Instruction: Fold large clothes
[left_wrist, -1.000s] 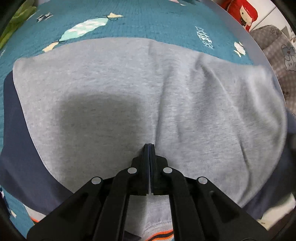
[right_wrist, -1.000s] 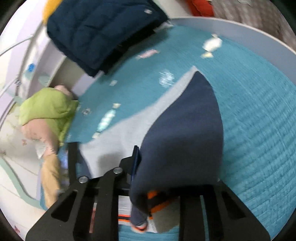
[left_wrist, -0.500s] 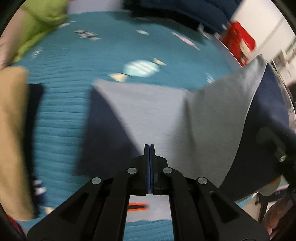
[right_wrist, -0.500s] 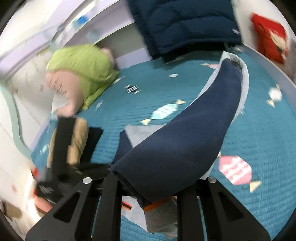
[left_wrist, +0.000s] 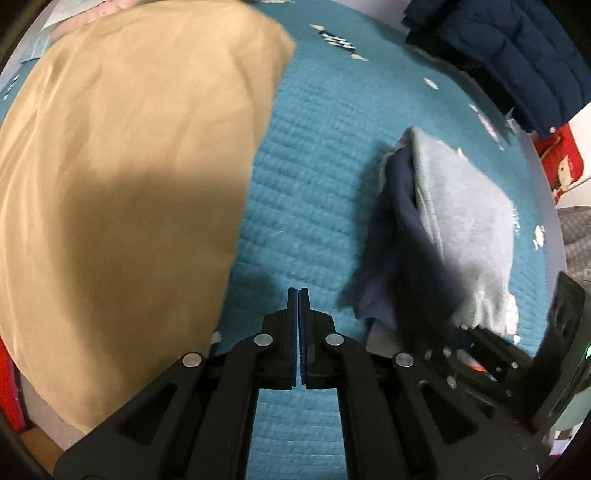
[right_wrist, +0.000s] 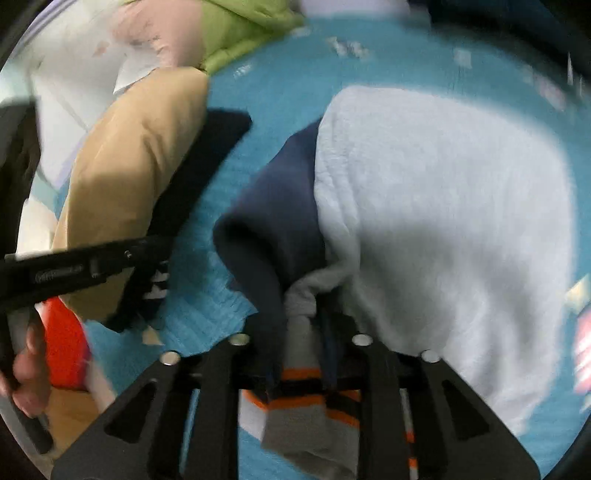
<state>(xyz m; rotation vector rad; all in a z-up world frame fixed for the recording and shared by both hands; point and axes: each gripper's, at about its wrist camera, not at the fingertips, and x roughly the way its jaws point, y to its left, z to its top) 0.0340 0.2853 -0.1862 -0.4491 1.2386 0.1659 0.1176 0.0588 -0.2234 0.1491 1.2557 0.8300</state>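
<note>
The folded grey and navy sweatshirt (left_wrist: 461, 221) lies on the teal quilted bed cover (left_wrist: 314, 177) at the right of the left wrist view; its long axis runs from the upper middle of that frame down toward the lower right, with the navy sleeve (left_wrist: 395, 236) along its left edge and the pale grey body to the right; in the right wrist view the same garment fills the centre and right, the grey part uppermost and the orange-striped cuff (right_wrist: 310, 402) at the bottom near the lens.

The left hand-held gripper (left_wrist: 299, 295) has its jaws together with nothing between them, over bare teal cover; the right hand-held gripper (right_wrist: 303, 332) has its jaws opening, and the cuff and a bunch of grey and navy cloth sit between them, though blur hides whether the pads press the cloth.

A tan garment (left_wrist: 129, 166) covers the left of the left wrist view; between its right edge and the sweatshirt's navy edge runs an open strip of teal cover; a dark blue padded jacket (left_wrist: 517, 62) lies at the upper right, well apart from the sweatshirt; the bed's pale edge (left_wrist: 546, 192) curves just beyond the sweatshirt's right side.
</note>
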